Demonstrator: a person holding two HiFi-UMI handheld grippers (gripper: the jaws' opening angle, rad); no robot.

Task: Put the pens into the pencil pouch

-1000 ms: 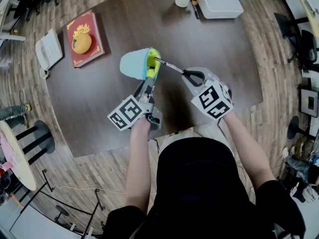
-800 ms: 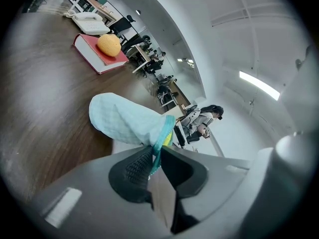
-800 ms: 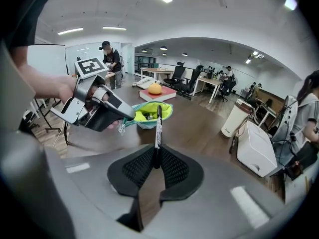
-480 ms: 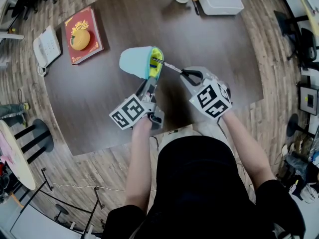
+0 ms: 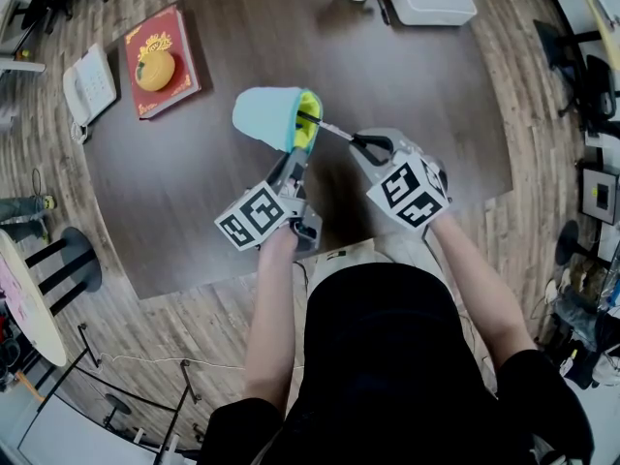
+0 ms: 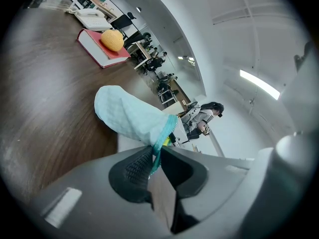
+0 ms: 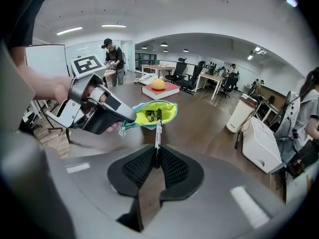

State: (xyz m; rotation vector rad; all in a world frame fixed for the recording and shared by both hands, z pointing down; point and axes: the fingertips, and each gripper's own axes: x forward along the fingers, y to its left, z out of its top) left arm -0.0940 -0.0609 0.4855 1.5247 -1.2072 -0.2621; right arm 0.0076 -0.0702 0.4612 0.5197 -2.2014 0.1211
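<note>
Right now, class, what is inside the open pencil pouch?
The pencil pouch shows yellow lining and small dark items, too small to identify. The pen in the right gripper points at its mouth. Its closed end hides anything deeper.

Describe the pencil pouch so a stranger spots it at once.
Look near the middle of the dark wooden table. The left gripper pinches the pencil pouch by its rim, mouth open. It alone is pale blue cloth with a bright yellow lining.
</note>
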